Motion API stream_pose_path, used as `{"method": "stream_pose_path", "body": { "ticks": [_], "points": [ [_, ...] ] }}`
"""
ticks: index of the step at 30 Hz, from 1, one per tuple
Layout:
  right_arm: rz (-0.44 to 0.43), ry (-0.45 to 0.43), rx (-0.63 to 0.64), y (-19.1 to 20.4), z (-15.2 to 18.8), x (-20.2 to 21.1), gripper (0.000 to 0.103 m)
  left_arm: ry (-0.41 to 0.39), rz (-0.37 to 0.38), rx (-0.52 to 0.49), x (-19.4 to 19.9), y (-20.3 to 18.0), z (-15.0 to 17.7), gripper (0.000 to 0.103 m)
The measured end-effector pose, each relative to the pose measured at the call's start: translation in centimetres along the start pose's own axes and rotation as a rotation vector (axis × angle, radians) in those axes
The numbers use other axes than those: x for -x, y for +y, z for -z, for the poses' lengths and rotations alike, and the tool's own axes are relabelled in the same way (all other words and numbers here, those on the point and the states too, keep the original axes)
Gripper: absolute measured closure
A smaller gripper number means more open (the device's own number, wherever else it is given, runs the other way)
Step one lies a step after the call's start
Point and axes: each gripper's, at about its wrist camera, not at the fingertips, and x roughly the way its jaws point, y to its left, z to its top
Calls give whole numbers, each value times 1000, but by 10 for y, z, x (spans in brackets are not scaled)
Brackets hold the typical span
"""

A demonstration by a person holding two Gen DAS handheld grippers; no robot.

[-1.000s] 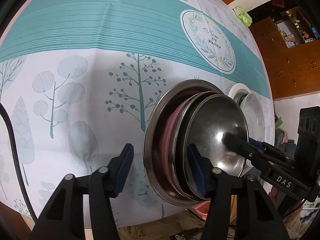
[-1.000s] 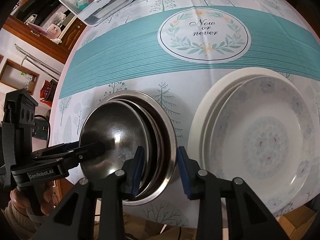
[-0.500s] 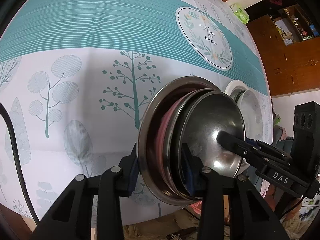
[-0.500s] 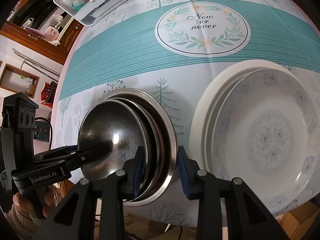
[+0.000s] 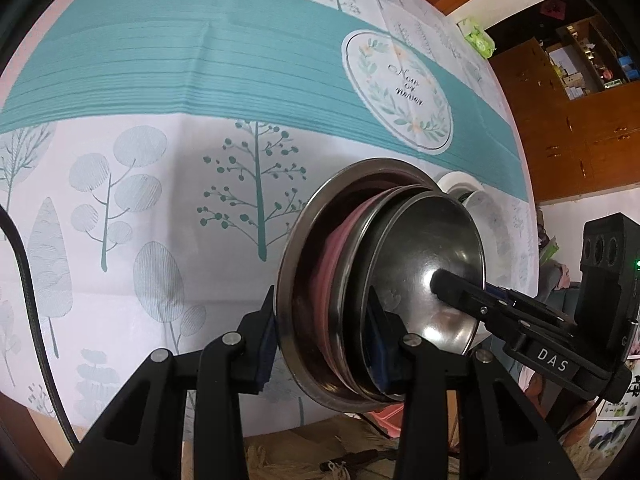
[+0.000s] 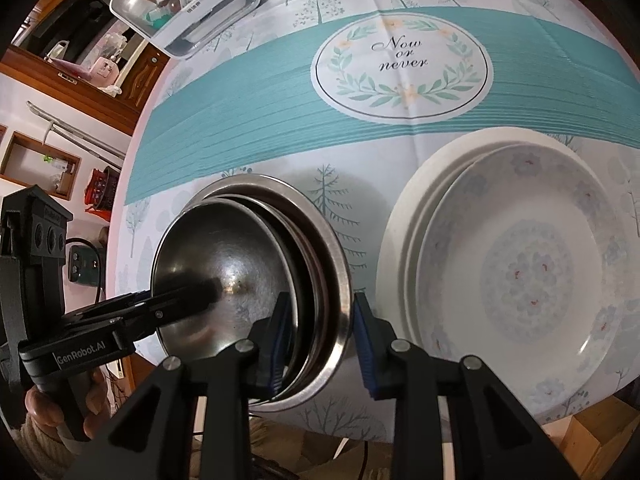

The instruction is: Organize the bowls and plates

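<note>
Bowls first: a nested stack of steel bowls (image 5: 384, 280) sits near the front edge of the table, on a tablecloth (image 5: 160, 184) printed with trees and a teal band. Between the steel rims there's a pink bowl (image 5: 340, 248) tucked in, only its edge showing.

Both grippers are on that stack from opposite sides. Left gripper (image 5: 324, 340) has its jaws closed down over the near rim: one blue pad sits against the outside of the biggest bowl, the other is down inside the inner bowls, and the rims are pinched in between. Its jaws have just been closing onto that rim, and the pads now look pressed on. Right gripper (image 6: 320, 340) is doing the same on its side, one pad inside the inner bowls, the other against the outer wall of the big bowl, so it's only partway open with the rims clamped between.

From the left wrist view the other gripper reaches in from the right, its finger tip lying across the shiny inside of the top bowl. From the right wrist view it's mirrored, coming from the left, with a hand (image 6: 44, 404) wrapped round the handle.

Just right of the right gripper there's a stack of white plates (image 6: 516, 272), floral one on top, beside the bowls but not touching them
</note>
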Motion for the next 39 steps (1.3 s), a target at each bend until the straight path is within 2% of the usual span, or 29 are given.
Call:
{"method": "stream_pose_path", "body": {
  "ticks": [8,18,30,39],
  "points": [
    [-12,-72,-13,-3,-1,37,74,-33,14,-32,25,-28,-2,66],
    [0,-206,-42,-29,8,97,74,-83,42,-130,44,-93,1,66],
    [101,-292,-97,-87,25,141,74,-46,74,-216,0,-168,8,66],
    [143,-265,-152,-129,18,135,74,45,71,-253,-45,-193,-2,66]
  ]
}}
